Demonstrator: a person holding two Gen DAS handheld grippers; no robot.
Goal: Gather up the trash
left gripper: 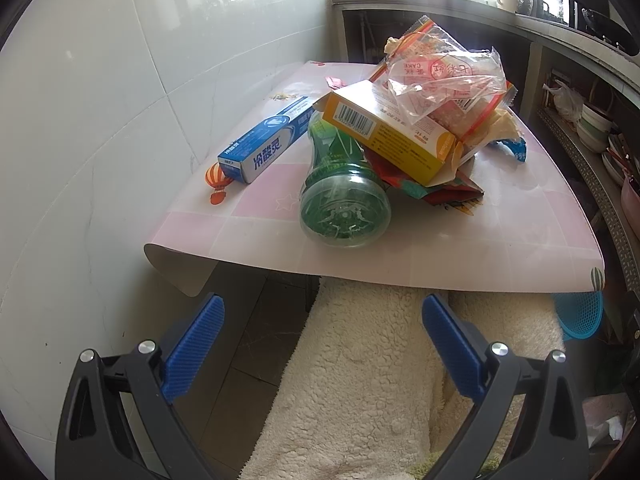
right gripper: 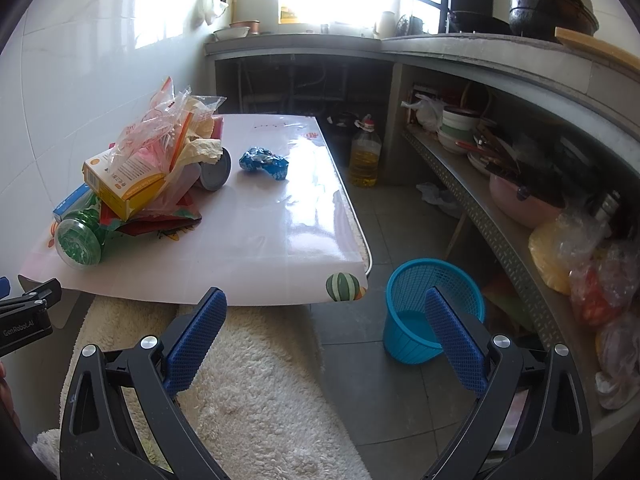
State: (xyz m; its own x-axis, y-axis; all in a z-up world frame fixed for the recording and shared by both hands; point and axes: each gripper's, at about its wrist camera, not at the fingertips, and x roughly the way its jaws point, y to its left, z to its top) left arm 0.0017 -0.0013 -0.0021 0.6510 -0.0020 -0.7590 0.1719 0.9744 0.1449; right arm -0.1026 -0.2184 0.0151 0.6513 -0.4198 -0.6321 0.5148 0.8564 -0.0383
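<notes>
On table (left gripper: 460,248), green bottle (left gripper: 344,192) on its side, base toward both claws (left gripper: 322,320) (right gripper: 326,320), each spread wide, nothing gripped.

Trash pile (left gripper: 404,120) heaped on table — blue basket (right gripper: 432,312) on floor.

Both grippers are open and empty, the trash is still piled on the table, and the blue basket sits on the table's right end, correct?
Not quite. The blue basket stands on the floor beside the table, as the right wrist view shows. The rest holds: left gripper and right gripper are open and empty, with the trash pile on the table.
</notes>
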